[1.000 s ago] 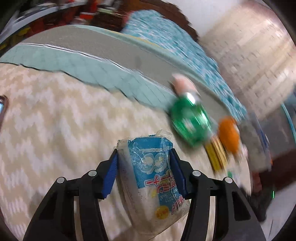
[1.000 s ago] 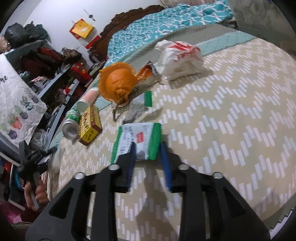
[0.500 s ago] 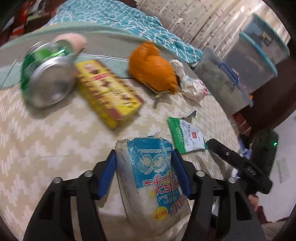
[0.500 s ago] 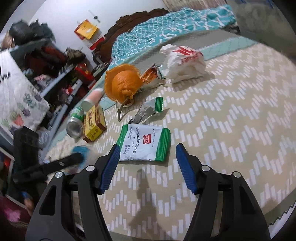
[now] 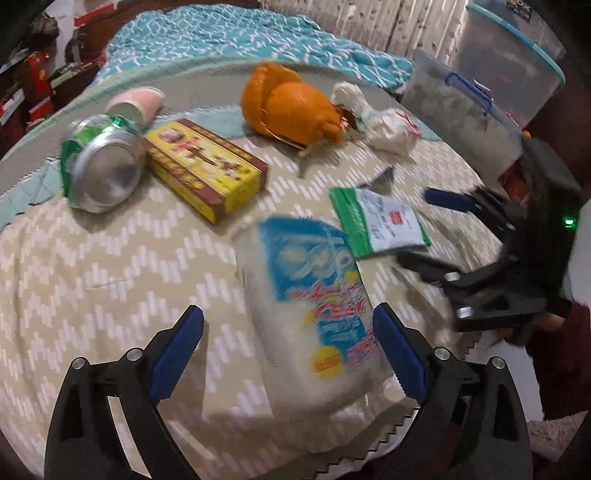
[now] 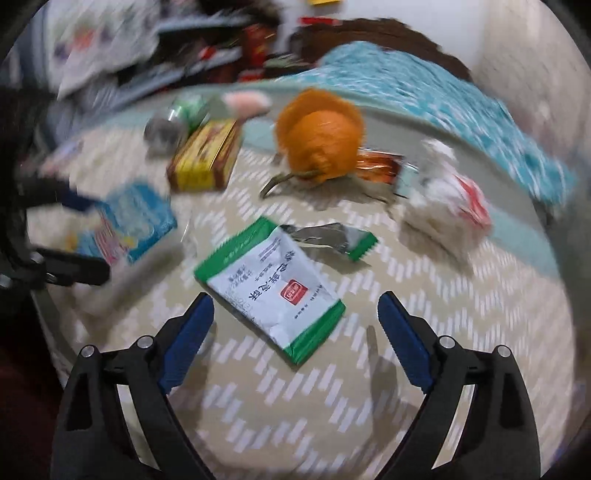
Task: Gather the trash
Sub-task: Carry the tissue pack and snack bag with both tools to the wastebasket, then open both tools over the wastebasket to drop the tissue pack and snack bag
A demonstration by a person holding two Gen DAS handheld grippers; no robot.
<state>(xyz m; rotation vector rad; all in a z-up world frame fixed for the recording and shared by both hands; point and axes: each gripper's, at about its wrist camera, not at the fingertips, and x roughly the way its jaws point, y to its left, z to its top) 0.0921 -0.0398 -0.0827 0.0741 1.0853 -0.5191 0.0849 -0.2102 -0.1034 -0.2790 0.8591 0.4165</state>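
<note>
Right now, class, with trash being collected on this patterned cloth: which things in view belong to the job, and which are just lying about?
Belong to the job:
blue wrapper
green-edged packet
green can
yellow box
orange peel
crumpled white bag
torn foil wrapper
pink cup

Lying about:
teal bedspread
storage tubs

Teal patterned bedspread [image 5: 236,33] beside lidded storage bins [image 5: 509,70].

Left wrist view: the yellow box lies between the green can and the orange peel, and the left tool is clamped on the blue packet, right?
Not clamped. In the left wrist view the left tool is opening, its pads clear of the blue packet.
</note>
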